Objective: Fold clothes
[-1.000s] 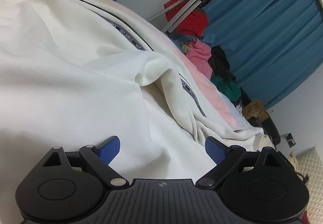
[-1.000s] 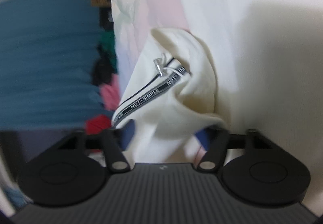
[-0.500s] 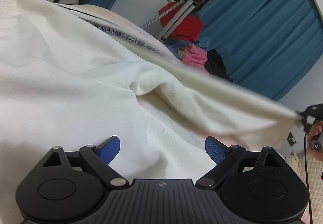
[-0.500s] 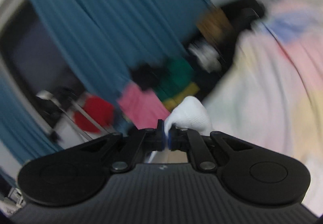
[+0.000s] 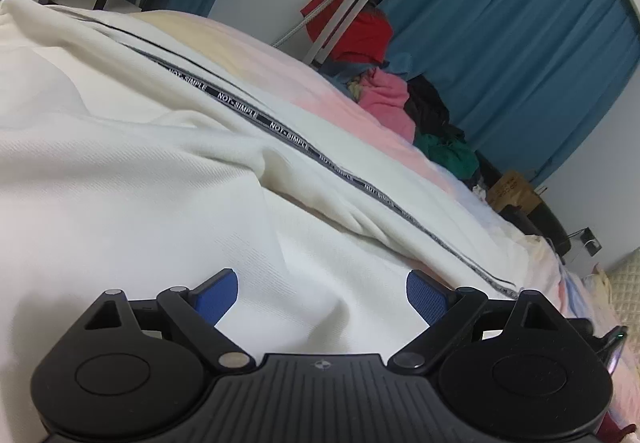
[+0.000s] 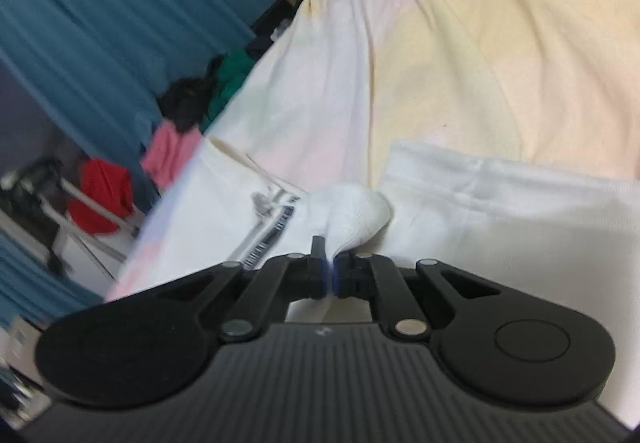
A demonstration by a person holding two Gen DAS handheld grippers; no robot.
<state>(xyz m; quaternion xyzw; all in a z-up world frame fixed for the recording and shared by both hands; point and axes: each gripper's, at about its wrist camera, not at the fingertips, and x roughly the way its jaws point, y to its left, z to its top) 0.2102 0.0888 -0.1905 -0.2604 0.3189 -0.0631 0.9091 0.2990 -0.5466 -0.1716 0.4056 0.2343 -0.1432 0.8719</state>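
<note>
Here my right tool (image 6: 330, 275) is clenched on a bunched end of the white garment (image 5: 132, 179), drawn out along the pastel bed (image 6: 500, 43); my left tool (image 5: 322, 295), released, hovers tilted down over the cloth's middle. I judge I'm straightening it before folding; next comes laying this end flat.

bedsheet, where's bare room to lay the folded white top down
Free: the pastel bedsheet beyond the white garment, up to the mattress edge. Crowded: the clothes pile by the blue curtain. The near side is all garment, under the open left gripper; the right gripper pinches its corner.
</note>
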